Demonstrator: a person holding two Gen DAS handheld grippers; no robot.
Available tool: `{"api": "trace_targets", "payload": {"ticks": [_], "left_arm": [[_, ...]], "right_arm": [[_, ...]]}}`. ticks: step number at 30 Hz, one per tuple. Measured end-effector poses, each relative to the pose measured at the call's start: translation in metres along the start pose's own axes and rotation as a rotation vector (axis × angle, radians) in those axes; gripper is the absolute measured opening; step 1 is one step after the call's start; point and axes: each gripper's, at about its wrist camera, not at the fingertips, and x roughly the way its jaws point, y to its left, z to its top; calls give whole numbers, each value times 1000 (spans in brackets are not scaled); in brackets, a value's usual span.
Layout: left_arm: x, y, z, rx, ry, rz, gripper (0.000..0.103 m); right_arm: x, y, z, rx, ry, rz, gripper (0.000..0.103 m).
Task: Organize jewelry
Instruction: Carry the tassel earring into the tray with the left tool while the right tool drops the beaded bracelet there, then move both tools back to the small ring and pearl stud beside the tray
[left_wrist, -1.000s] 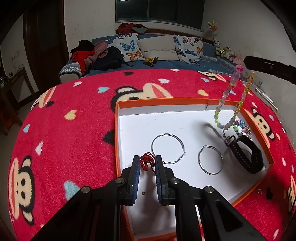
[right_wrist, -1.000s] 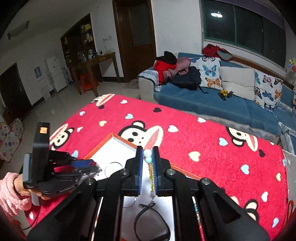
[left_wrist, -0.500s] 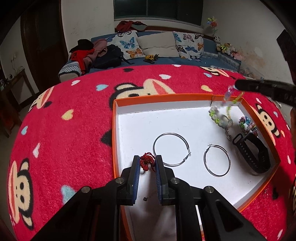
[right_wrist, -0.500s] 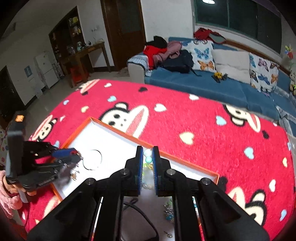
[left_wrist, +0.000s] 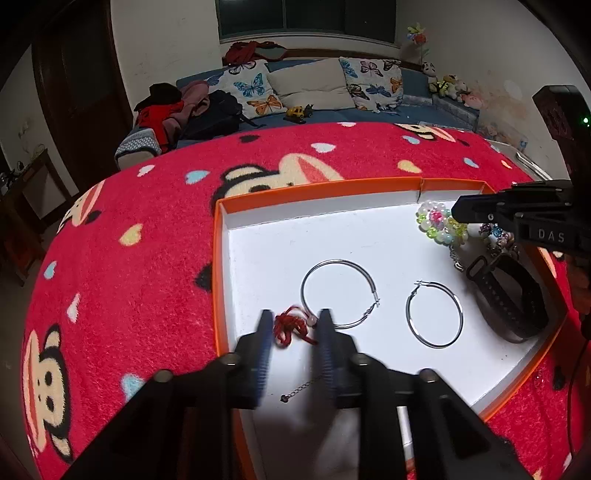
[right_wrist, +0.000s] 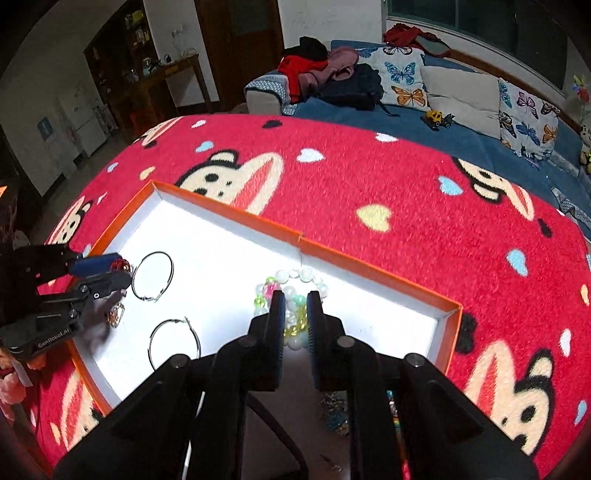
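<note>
An orange-rimmed white tray (left_wrist: 314, 190) lies on the red blanket. My left gripper (left_wrist: 295, 317) is low over its near left corner. Its jaws are opening, and a red string knot (left_wrist: 290, 326) rests on the tray floor between them, untouched by the pads. My right gripper (right_wrist: 295, 295) is down at the far right corner. The pastel beaded necklace (right_wrist: 295, 275) is piled on the floor there. Its jaws are just starting to open, with beads still caught between the pads. Two silver hoops (left_wrist: 369, 284) (left_wrist: 408, 314) and a black band (left_wrist: 509, 299) lie in the tray.
A thin chain (left_wrist: 301, 389) lies under my left gripper, and a small colourful bracelet (left_wrist: 496, 236) sits by the black band. The red monkey-print blanket (left_wrist: 147, 277) surrounds the tray. A blue sofa with cushions (left_wrist: 314, 85) stands behind. A hand in a pink sleeve (right_wrist: 11, 387) holds the left gripper.
The right gripper came down and the hanging necklace has piled up on the tray floor. The left jaws have spread apart, and the red knot now lies loose between them.
</note>
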Motion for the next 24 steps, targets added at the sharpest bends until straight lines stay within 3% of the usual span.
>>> {"api": "trace_targets", "payload": {"ticks": [3, 8, 13, 24], "left_arm": [[-3, -3, 0, 8, -15, 11, 44], [-11, -2, 0, -8, -30, -1, 44], [-41, -2, -4, -26, -77, 2, 44], [-104, -23, -56, -28, -103, -38, 44]], "right_arm": [[-6, 1, -2, -4, -9, -5, 21], [-25, 1, -9, -6, -37, -11, 21], [-62, 7, -26, -8, -85, 1, 26], [-107, 43, -102, -61, -80, 58, 27]]}}
